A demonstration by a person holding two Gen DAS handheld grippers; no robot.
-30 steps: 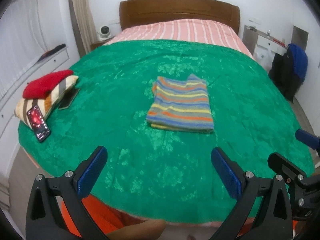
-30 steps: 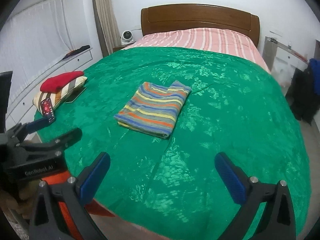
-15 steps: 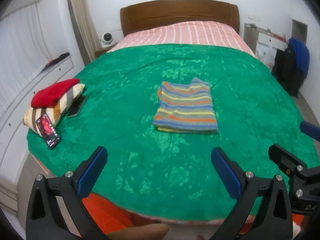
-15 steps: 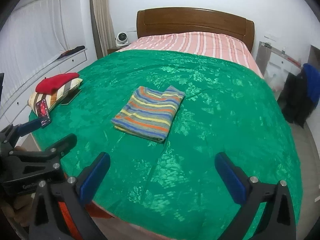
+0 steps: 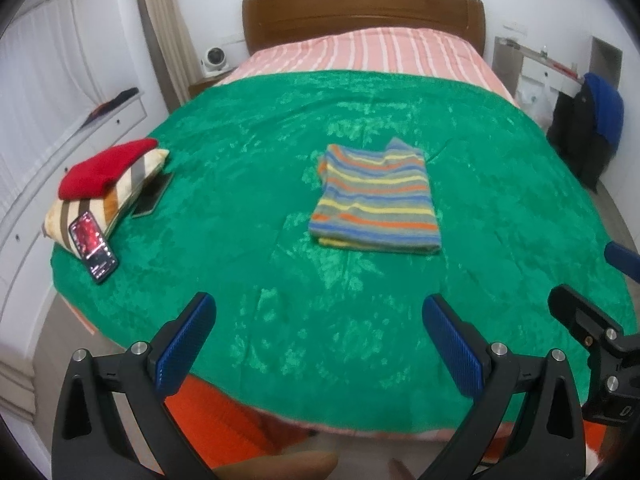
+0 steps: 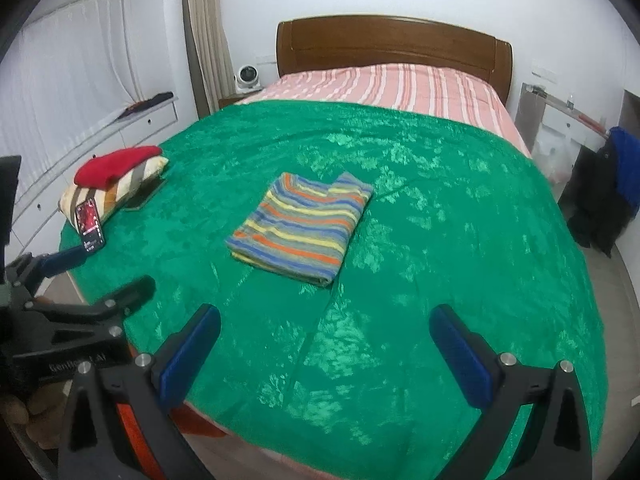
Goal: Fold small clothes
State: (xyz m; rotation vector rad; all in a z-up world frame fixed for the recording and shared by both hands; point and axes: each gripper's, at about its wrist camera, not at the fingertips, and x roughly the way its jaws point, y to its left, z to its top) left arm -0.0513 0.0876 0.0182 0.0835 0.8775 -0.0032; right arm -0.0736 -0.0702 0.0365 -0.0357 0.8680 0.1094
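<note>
You are holding your left gripper (image 5: pixel 318 344) at the near edge of the bed, its blue-padded fingers (image 5: pixel 186 344) spread wide with nothing between them, and your right gripper (image 6: pixel 324 356) is hovering just beside it in the same state, jaws wide and gripping nothing. The striped shirt (image 5: pixel 376 200) is lying folded into a neat rectangle in the middle of the green blanket (image 5: pixel 248 140), well apart from both grippers and touching neither; in the right wrist view the same shirt (image 6: pixel 302 226) is sitting ahead and slightly left of your fingers. Far beyond it, the pink striped sheet (image 5: pixel 360 54) is showing at the head of the bed below the wooden headboard (image 5: pixel 360 14). On the left edge of the blanket a striped cushion (image 5: pixel 112 196) is carrying a folded red garment (image 5: pixel 106 168) on top, a phone with a lit screen (image 5: pixel 93 246) is leaning against its near end, and a second dark phone (image 5: pixel 152 198) is lying flat just beside its right side. A small white fan (image 5: pixel 216 60) is standing on the nightstand at the far left, and dark and blue clothing (image 5: pixel 592 128) is hanging at the right of the room
</note>
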